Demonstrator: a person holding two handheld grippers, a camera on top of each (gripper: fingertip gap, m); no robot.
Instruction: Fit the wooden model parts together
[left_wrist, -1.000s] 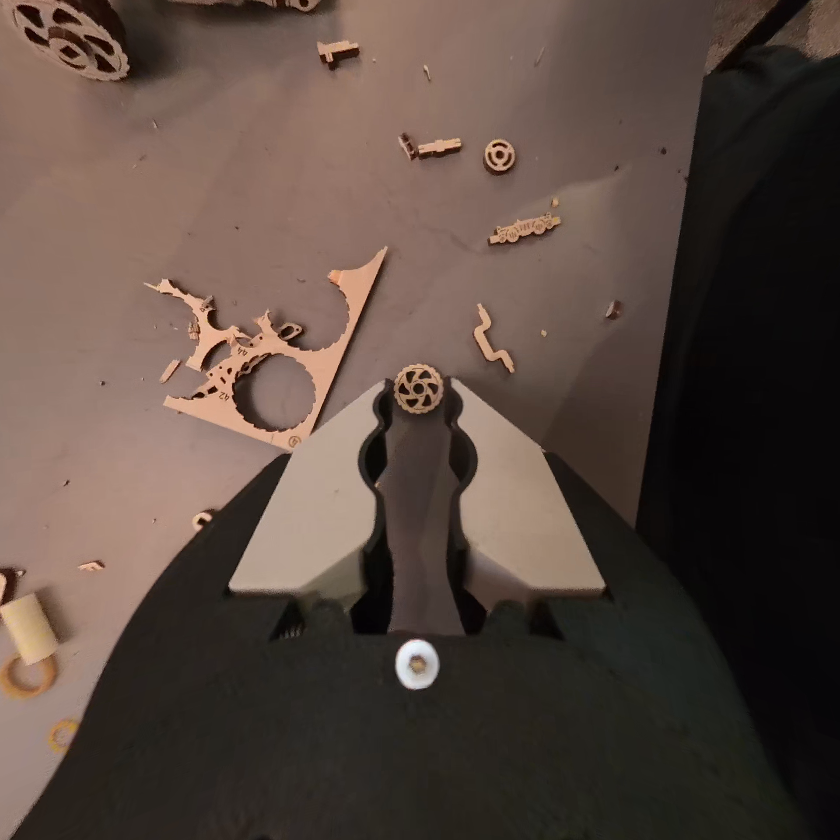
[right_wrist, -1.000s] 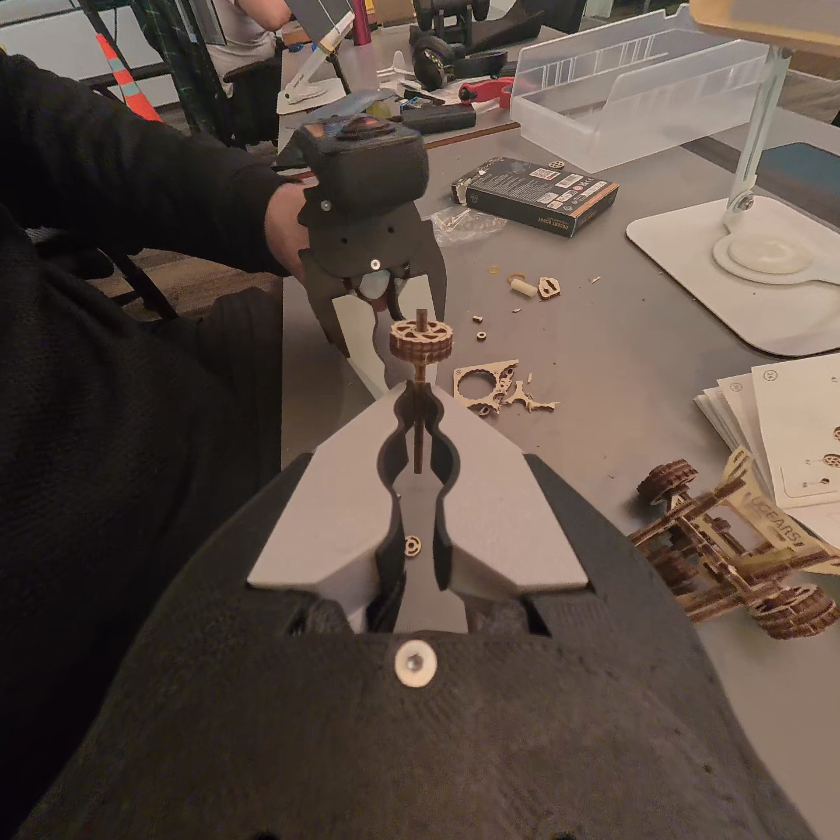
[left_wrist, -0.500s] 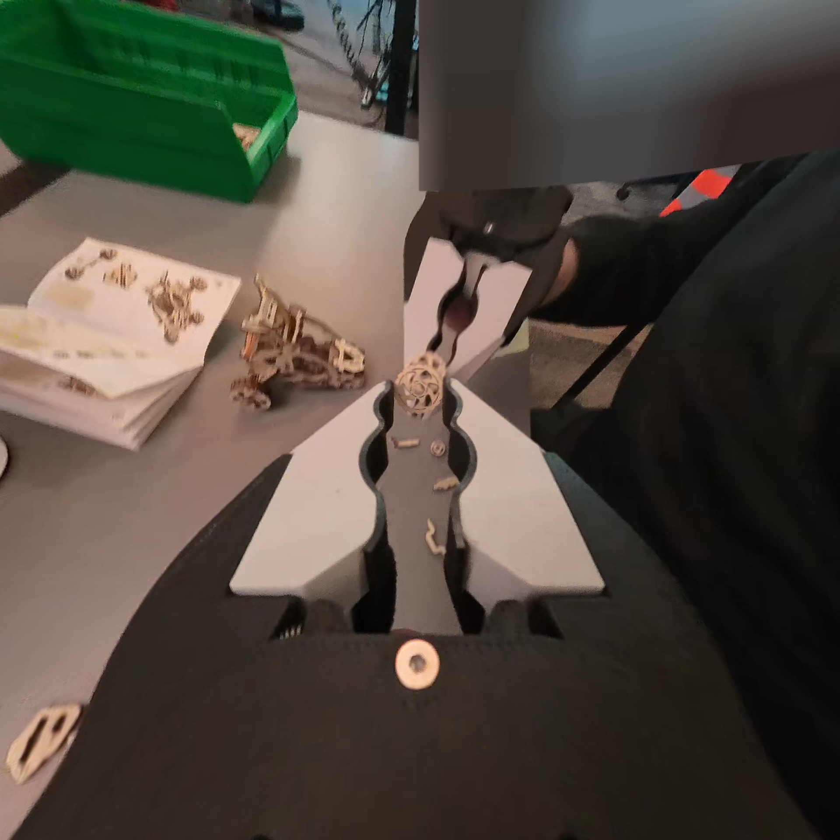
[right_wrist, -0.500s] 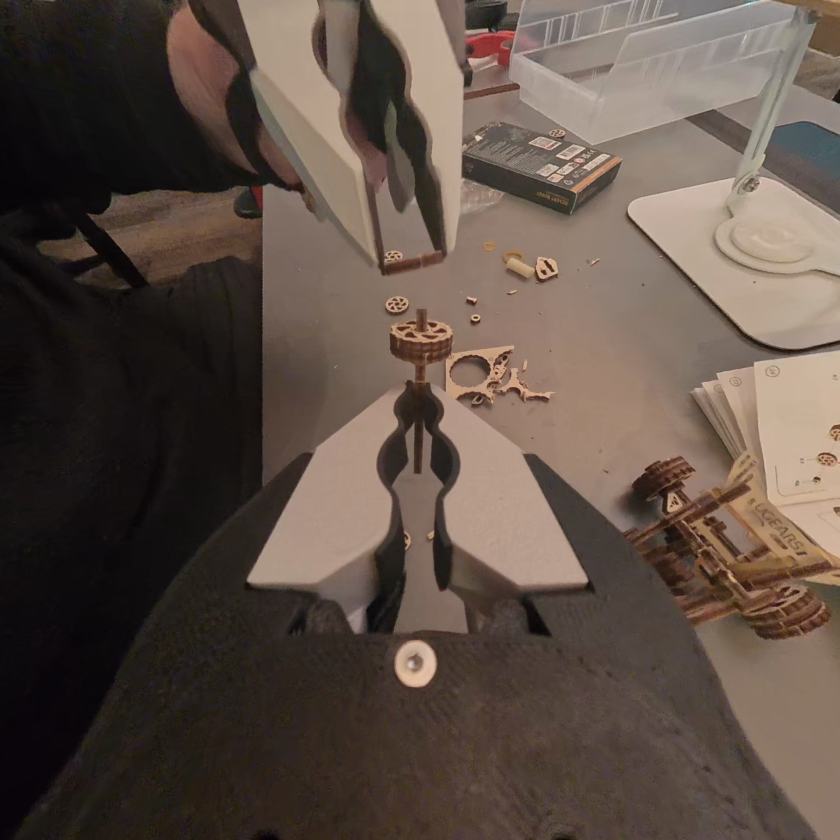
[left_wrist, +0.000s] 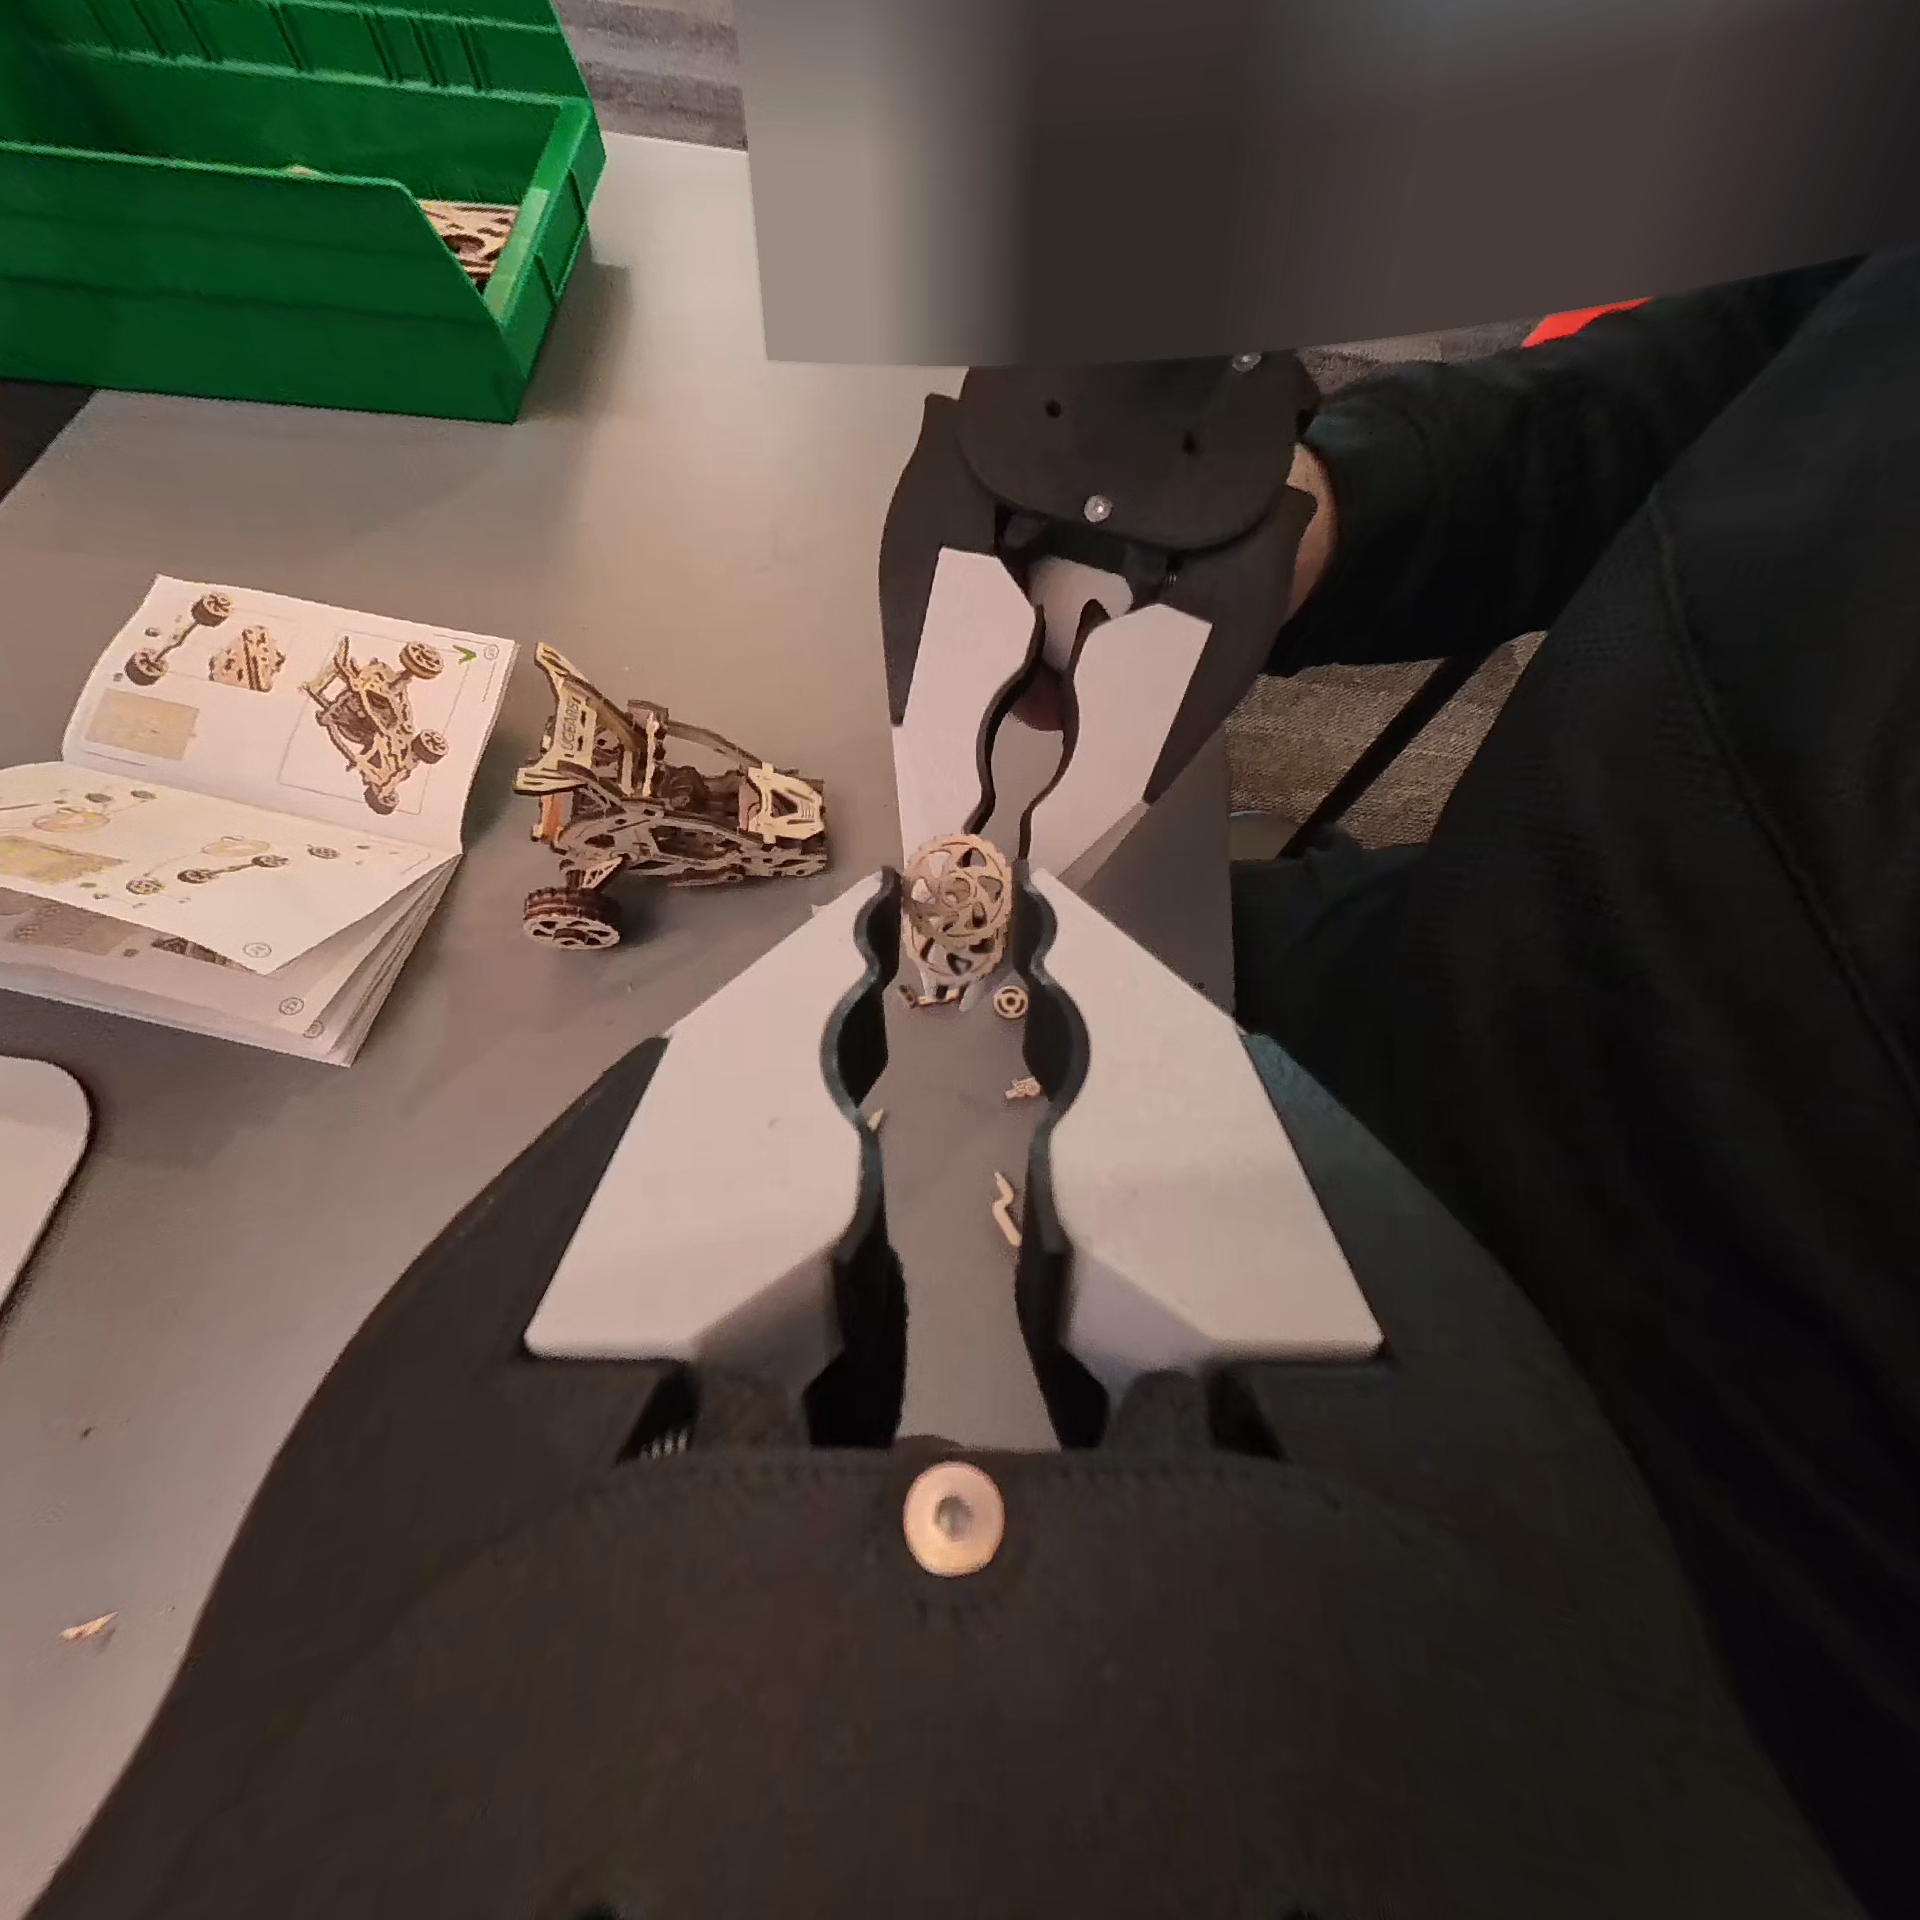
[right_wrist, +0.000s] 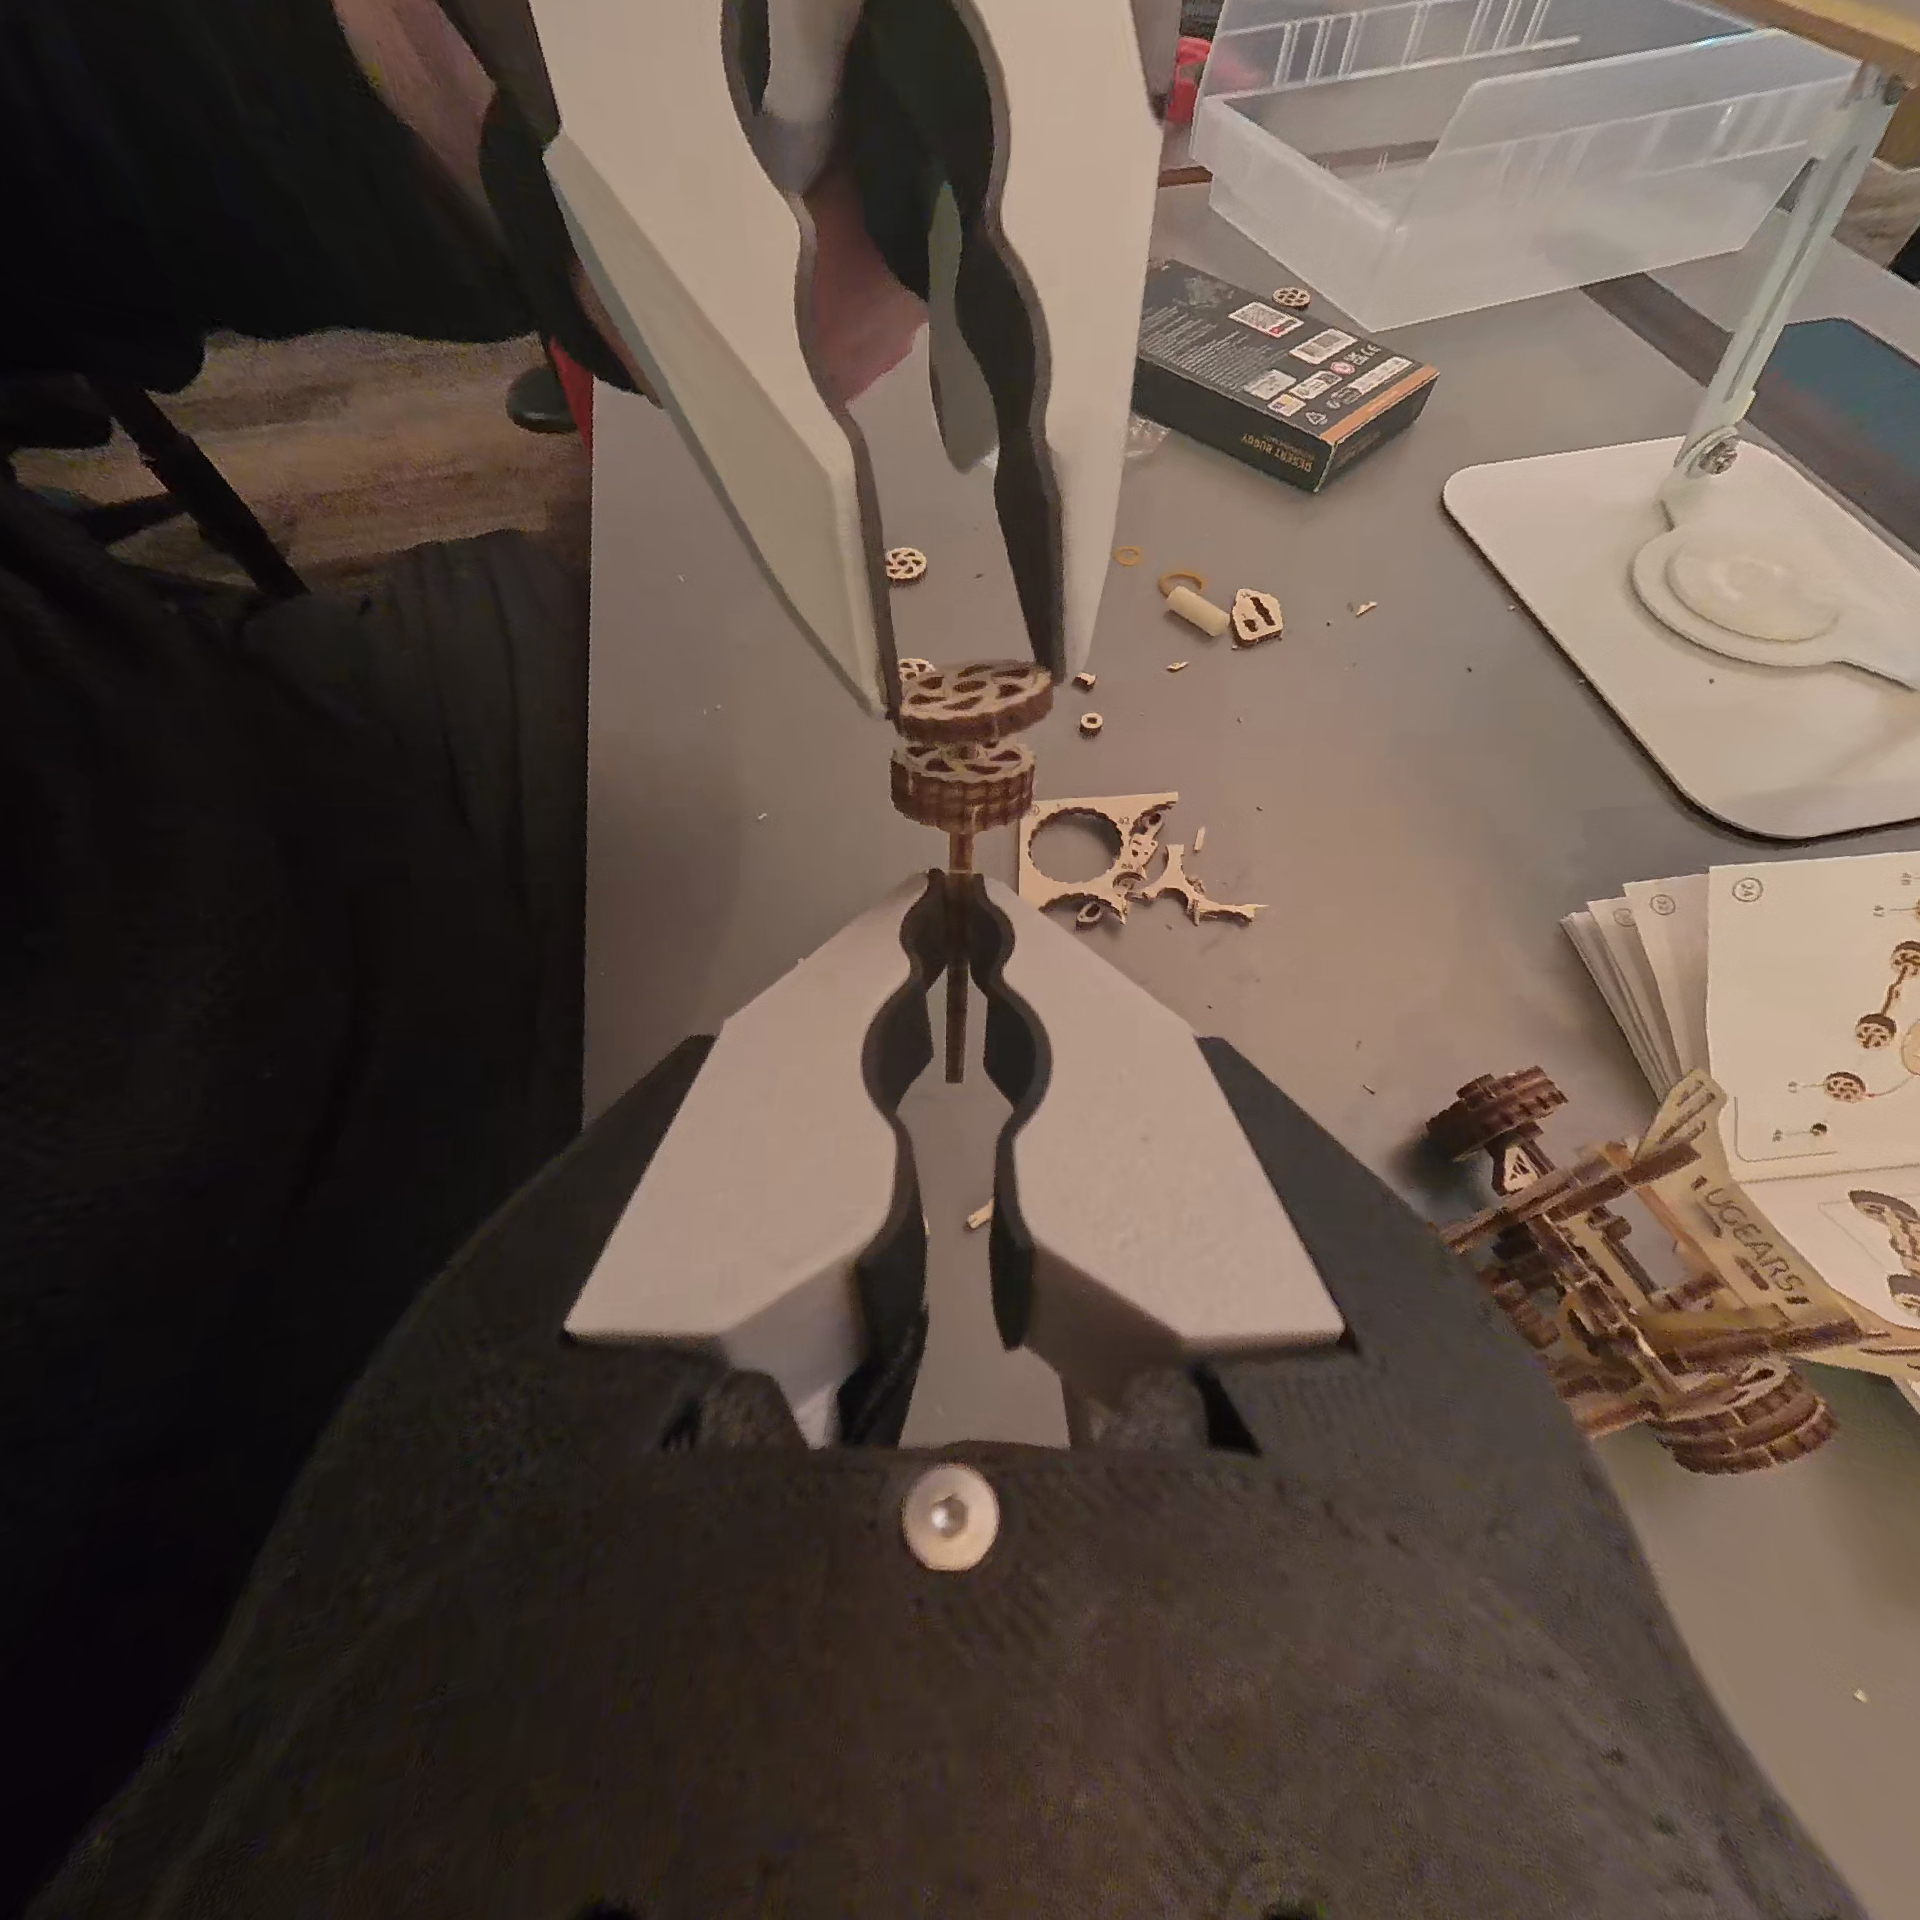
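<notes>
Wooden buggy (right_wrist: 1662, 1288) cut off at right edge

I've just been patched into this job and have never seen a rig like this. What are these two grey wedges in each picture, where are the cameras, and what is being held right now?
There is no robot arm: a person holds a two-finger gripper in each hand, and each gripper carries a camera looking along its own grey fingers.

In the left wrist view, the left gripper is shut on a small wooden gear disc, with the other gripper facing it. In the right wrist view, the right gripper is shut on a thin wooden axle that carries a wheel; the disc sits just above that wheel, at the axle's top end.

On the grey table lie a part-built wooden buggy, an open instruction booklet, a punched-out wooden sheet, a dark box and loose bits.
</notes>
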